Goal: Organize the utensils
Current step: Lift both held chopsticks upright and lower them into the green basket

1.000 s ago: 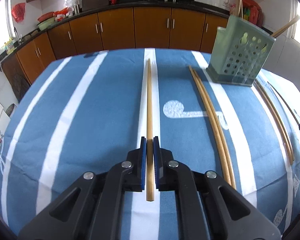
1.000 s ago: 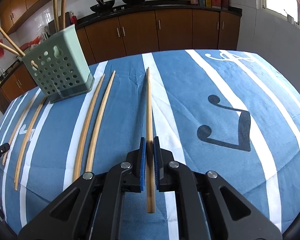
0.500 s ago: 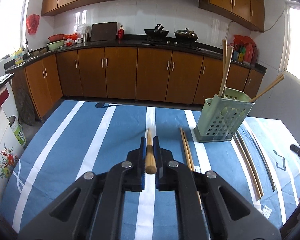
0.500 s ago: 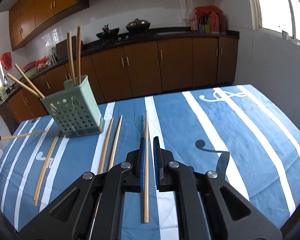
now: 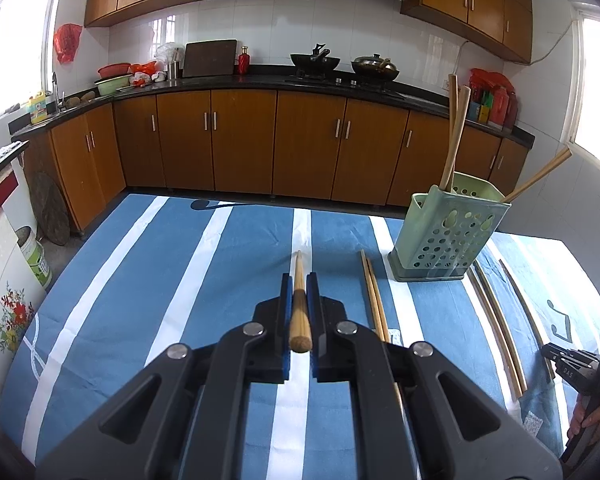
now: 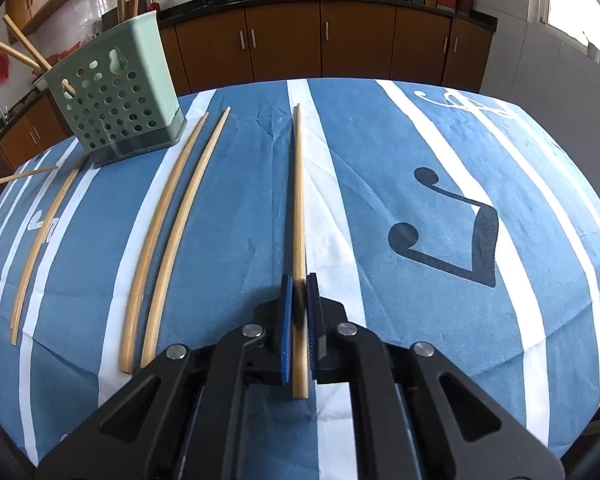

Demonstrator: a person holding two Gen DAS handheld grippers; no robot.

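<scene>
We see the striped blue tablecloth (image 5: 160, 264), then the green perforated utensil holder (image 5: 448, 240) at far right with chopsticks standing inside. Our left gripper (image 5: 299, 296) has its jaws clamped on one bamboo chopstick (image 5: 299, 280); our right gripper (image 6: 299, 296) grips another chopstick (image 6: 299, 200). A loose chopstick pair (image 6: 172, 232) lies left.

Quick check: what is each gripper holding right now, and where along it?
Left gripper clamps a chopstick near its thick butt end. Right gripper is shut on another chopstick, also close to its near end.
</scene>
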